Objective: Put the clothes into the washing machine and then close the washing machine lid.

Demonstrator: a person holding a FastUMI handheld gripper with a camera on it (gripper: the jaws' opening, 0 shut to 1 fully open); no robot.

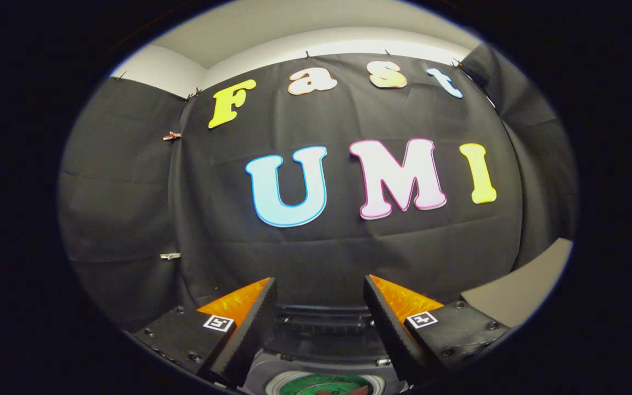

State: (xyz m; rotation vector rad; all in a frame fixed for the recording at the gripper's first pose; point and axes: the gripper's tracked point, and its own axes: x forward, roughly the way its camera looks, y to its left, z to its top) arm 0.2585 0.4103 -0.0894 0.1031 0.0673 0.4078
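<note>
Gripper [320, 285] raised and held level, aimed at the black cloth wall [338, 241] of the booth. Fingers [250, 323] spread wide apart, nothing between them, nothing touched by either.

Washing machine [321, 340] directly below the gripper, partly seen through the gap between the fingers. Dark rear panel [324, 321] of the machine on the side towards the cloth wall, running crosswise between the two fingers. Round opening [324, 384] on the nearer side of that panel, rimmed in a pale ring, facing upward (so a top-loading drum, axis vertical). Something green [316, 384] inside the opening, with a small brownish patch on it; too cropped to tell whether a garment. Lid of the machine not to be made out.

To the right of the machine, a grey surface [519, 285] reaching back to the foot of the cloth wall. Above the cloth, a pale wall [294, 38].
</note>
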